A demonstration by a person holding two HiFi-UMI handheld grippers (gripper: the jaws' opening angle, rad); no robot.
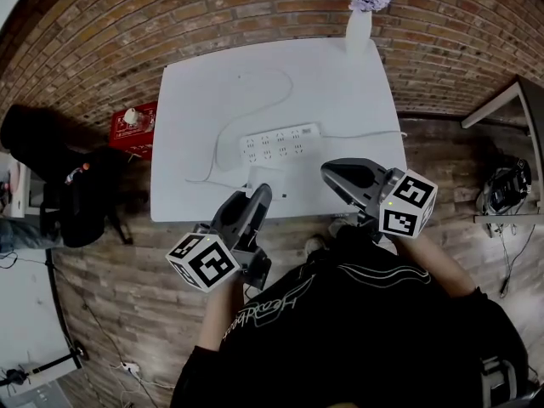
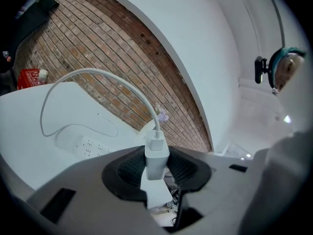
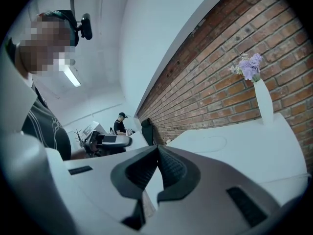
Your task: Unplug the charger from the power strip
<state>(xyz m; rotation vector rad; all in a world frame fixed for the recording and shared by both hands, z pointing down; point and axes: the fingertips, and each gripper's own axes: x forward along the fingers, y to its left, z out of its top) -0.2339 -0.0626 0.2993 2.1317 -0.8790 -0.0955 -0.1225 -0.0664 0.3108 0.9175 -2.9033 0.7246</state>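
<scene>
On the near side of the power strip (image 1: 280,143), clear of its sockets: the charger (image 2: 156,156), clamped between my left gripper's (image 1: 257,195) half-parted jaws, long axis along them, cable (image 2: 98,75) arching back toward the strip; my right gripper (image 3: 157,173), closed and empty, hovers by the strip's right end

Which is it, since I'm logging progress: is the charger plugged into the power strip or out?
Out. The left gripper holds the charger, and the power strip lies apart from it on the table.
</scene>
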